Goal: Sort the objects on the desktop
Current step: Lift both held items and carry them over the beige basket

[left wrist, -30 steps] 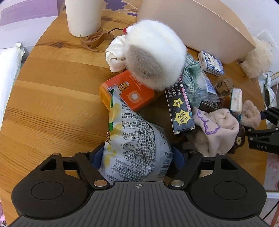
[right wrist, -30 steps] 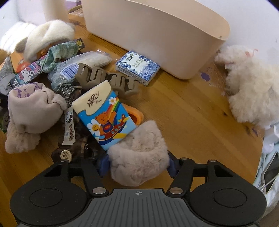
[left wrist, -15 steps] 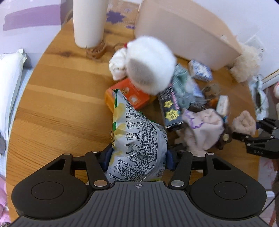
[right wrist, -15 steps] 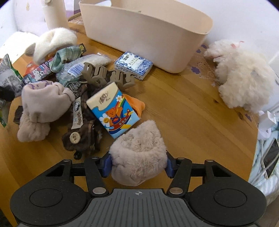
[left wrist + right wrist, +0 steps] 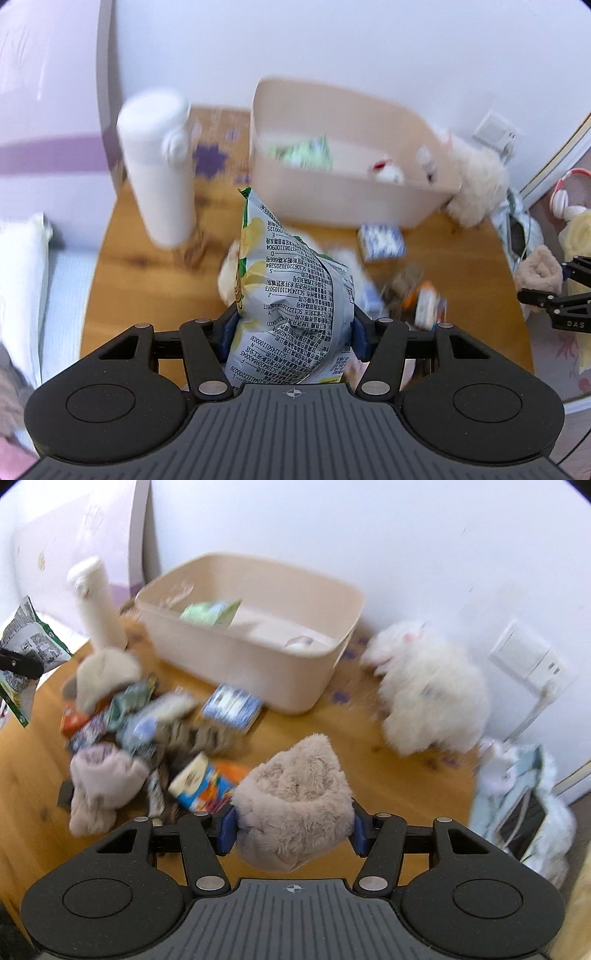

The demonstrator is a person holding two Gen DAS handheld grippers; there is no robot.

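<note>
Left hand-held gripper pinches crinkled grey-green snack bag.

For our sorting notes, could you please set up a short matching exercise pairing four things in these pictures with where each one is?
Things:
1. snack bag
2. fuzzy sock
3. blue tissue pack
4. green packet

Places:
A. inside the beige bin
B. on the table in front of the bin
C. in the left claw
D. in the right claw

Pairs: 1-C, 2-D, 3-B, 4-A
</note>
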